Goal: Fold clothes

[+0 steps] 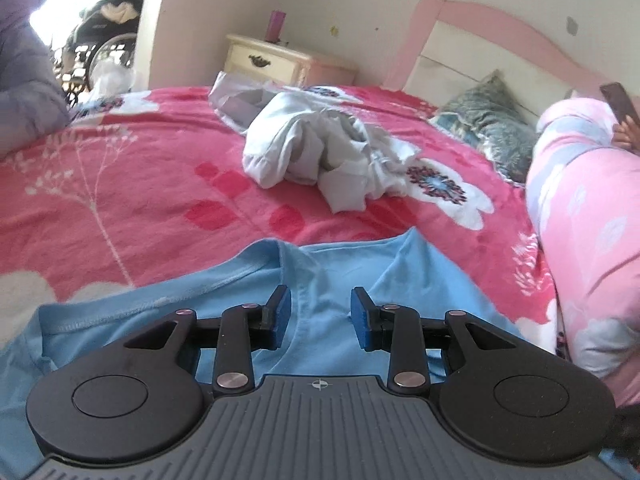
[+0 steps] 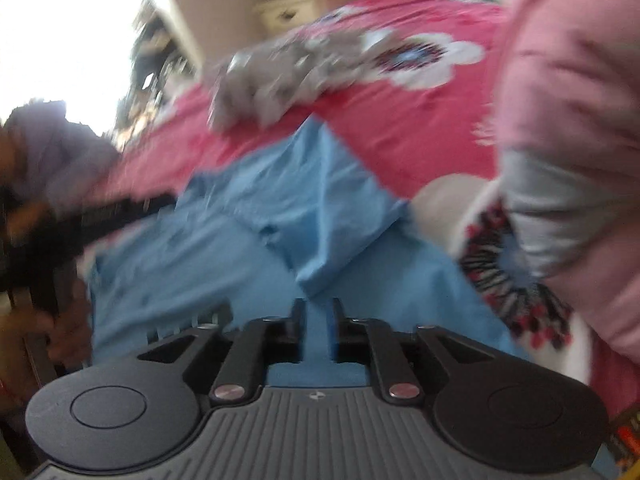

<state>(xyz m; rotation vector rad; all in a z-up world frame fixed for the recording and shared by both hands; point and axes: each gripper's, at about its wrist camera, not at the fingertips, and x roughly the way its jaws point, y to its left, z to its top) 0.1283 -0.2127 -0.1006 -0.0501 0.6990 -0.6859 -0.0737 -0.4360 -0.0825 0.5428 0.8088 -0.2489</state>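
A light blue T-shirt (image 1: 340, 272) lies spread on the pink floral blanket (image 1: 140, 184) at the near edge of the bed. My left gripper (image 1: 320, 312) hovers over its neckline, open, with only the flat cloth below showing between its blue pads. In the blurred right wrist view, the same shirt (image 2: 240, 240) has a raised fold just ahead of my right gripper (image 2: 318, 316). Its jaws stand a narrow gap apart, and blue cloth shows through the gap without being pinched. A crumpled pile of white and grey clothes (image 1: 320, 152) sits mid-bed beyond the shirt.
A person in pink floral clothing (image 1: 592, 240) sits on the bed's right side holding a phone (image 1: 620, 104). Another person in a lilac jacket (image 1: 24, 80) is at the left. A patterned pillow (image 1: 492, 128) and a cream nightstand (image 1: 272, 60) are at the back.
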